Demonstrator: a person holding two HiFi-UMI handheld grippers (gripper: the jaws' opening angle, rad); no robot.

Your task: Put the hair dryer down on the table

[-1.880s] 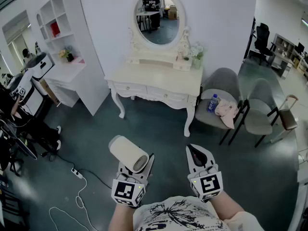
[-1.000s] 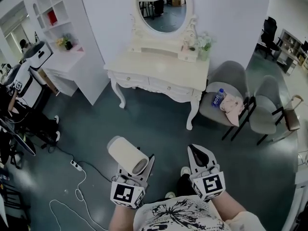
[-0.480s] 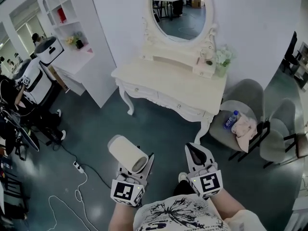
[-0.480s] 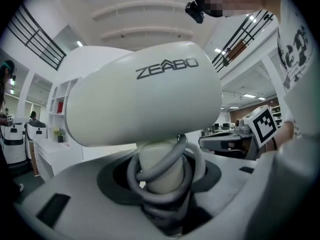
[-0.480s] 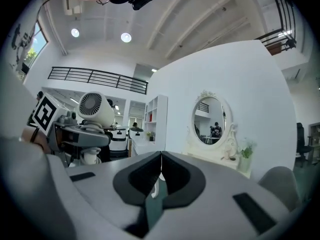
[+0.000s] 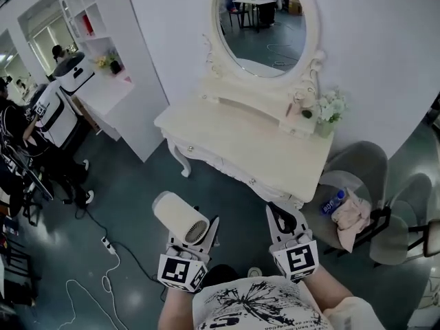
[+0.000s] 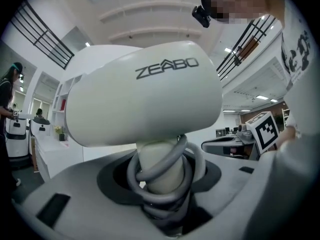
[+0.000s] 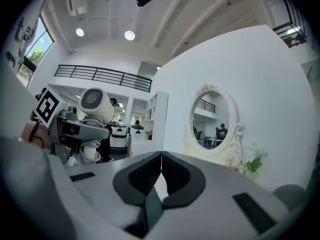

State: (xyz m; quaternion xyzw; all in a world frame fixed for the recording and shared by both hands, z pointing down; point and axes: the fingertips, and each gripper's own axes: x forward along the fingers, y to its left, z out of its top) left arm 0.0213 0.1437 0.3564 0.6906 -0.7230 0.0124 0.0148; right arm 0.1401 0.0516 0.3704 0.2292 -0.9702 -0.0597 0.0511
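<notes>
A cream hair dryer (image 6: 179, 218) stands up out of my left gripper (image 6: 196, 243), which is shut on its handle. In the left gripper view the dryer's barrel (image 7: 145, 91) fills the frame, and its grey cord (image 7: 165, 171) is coiled round the handle between the jaws. My right gripper (image 6: 280, 218) is shut with nothing in it; its jaw tips meet in the right gripper view (image 8: 161, 156). The cream dressing table (image 6: 227, 139) with an oval mirror (image 6: 265, 19) stands just ahead of both grippers.
On the table's back right stand a small vase of flowers (image 6: 328, 110) and a raised shelf (image 6: 254, 88). Grey chairs (image 6: 361, 167) with a bottle (image 6: 332, 201) and cloth are to the right. A white shelf unit (image 6: 103, 60), people and a floor cable (image 6: 103, 267) are left.
The view has moved forward and nearer the dressing table, which now lies close ahead of the grippers. Both grippers keep the same pose and the left one holds the dryer as before.
</notes>
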